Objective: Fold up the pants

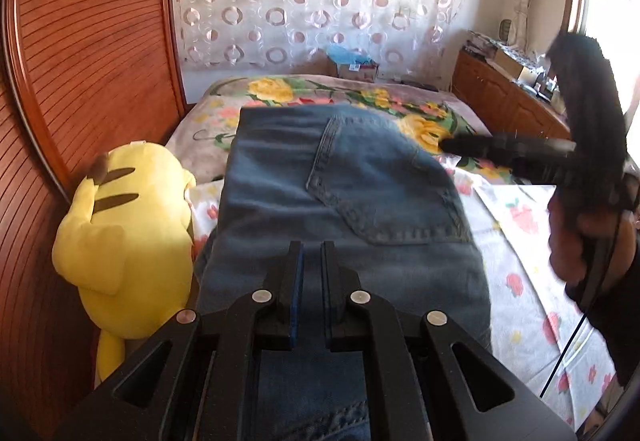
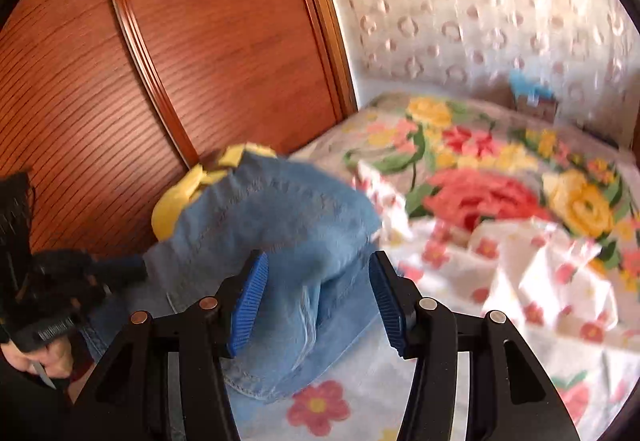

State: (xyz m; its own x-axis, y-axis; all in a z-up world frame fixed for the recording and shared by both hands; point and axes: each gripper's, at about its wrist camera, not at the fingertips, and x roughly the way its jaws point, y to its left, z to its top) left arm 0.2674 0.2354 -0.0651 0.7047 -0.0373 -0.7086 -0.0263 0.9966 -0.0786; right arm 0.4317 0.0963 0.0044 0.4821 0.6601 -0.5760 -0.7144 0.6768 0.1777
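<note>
Blue jeans (image 1: 340, 181) lie folded on the bed with a back pocket facing up. My left gripper (image 1: 312, 247) is shut on the near fold of the denim, and a thin strip of cloth shows between its pads. In the right wrist view the jeans (image 2: 280, 217) bulge up in a hump, and the left gripper's fingers (image 2: 120, 267) meet their left edge. My right gripper (image 2: 319, 261) stands open around the hump, its blue pads clear of the cloth. From the left wrist view the right gripper's fingers (image 1: 480, 149) reach in from the right, just past the jeans' edge.
A yellow plush toy (image 1: 120, 233) leans against the wooden wardrobe (image 1: 80, 81), left of the jeans. A white flowered sheet (image 1: 520, 241) covers the near bed, with a bright floral blanket (image 2: 480, 193) beyond. A small box (image 1: 356, 69) and a low wooden cabinet (image 1: 500, 97) stand at the far side.
</note>
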